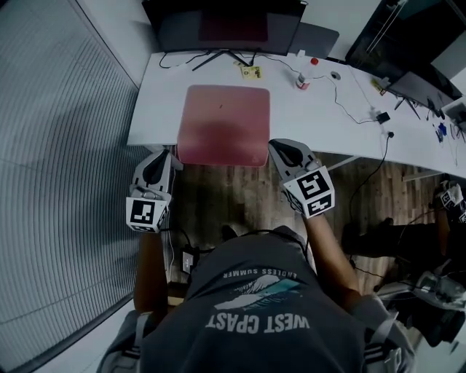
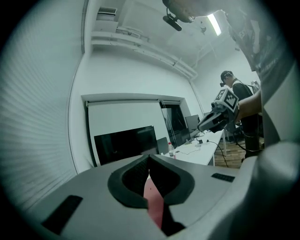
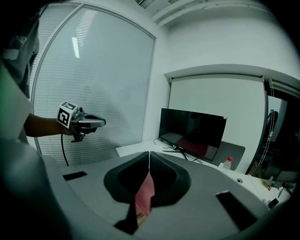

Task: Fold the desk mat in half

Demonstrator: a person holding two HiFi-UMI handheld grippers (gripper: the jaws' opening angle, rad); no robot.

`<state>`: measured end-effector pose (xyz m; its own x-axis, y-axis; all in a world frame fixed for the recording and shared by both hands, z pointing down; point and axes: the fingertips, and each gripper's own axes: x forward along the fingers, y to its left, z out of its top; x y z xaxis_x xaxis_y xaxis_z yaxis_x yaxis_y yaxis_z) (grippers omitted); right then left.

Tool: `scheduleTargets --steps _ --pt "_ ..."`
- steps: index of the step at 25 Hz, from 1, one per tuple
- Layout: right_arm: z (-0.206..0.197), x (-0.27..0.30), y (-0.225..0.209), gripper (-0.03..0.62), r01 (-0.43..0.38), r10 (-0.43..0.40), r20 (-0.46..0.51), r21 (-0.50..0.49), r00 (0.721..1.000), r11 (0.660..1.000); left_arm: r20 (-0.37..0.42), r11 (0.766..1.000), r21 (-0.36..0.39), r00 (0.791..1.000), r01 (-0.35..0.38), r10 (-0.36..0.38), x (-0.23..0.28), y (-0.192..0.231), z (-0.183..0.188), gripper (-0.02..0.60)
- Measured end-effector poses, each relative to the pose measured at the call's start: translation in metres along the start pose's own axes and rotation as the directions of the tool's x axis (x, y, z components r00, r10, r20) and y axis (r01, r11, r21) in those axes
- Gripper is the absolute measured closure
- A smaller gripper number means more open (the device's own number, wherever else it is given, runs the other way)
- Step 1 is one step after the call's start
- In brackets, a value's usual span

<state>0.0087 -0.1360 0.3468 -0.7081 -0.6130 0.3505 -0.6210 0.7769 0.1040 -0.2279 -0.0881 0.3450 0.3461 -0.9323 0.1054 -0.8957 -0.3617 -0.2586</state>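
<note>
Mat (image 1: 223, 120) lies flat at the table's (image 1: 320, 109) near edge, toward the left end, its near side overhanging that edge. Left gripper (image 1: 168, 158): fingers clenched on the mat's near-left corner. Right gripper (image 1: 276, 148): fingers clenched on the near-right corner. Pink material shows between both pairs

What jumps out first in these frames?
A dusty-pink rectangular desk mat lies flat at the near edge of the long white desk, in front of a black monitor. The left gripper and right gripper are each shut on one of its near corners, with pink showing between their jaws.
</note>
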Motion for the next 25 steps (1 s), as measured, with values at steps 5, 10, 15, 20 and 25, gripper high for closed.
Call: scheduleTargets --steps 5,10,15,20,25 --pt "-0.027 0.018 0.0 0.566 0.002 -0.002 -0.06 0.006 0.998 1.0 -0.02 1.0 -0.02 1.0 0.006 -0.006 0.003 0.008 -0.022 0.565" --pt "-0.06 0.036 -0.007 0.566 -0.005 0.008 -0.103 0.035 0.995 0.999 -0.072 0.999 -0.04 0.997 0.005 -0.008 0.011 0.013 -0.052 0.565" --pt "-0.106 0.06 -0.023 0.566 -0.034 0.044 -0.153 0.068 0.987 0.997 -0.142 0.999 -0.037 0.99 0.004 -0.009 0.032 0.013 -0.087 0.565" --pt "-0.166 0.088 -0.027 0.563 -0.086 0.118 -0.255 0.135 0.96 0.987 -0.262 0.998 -0.061 0.965 0.007 -0.022 0.049 0.014 -0.142 0.565" --pt "-0.235 0.115 -0.036 0.54 -0.095 0.16 -0.35 0.195 0.923 0.976 -0.37 0.995 -0.097 0.928 0.006 -0.042 0.066 0.021 -0.208 0.565"
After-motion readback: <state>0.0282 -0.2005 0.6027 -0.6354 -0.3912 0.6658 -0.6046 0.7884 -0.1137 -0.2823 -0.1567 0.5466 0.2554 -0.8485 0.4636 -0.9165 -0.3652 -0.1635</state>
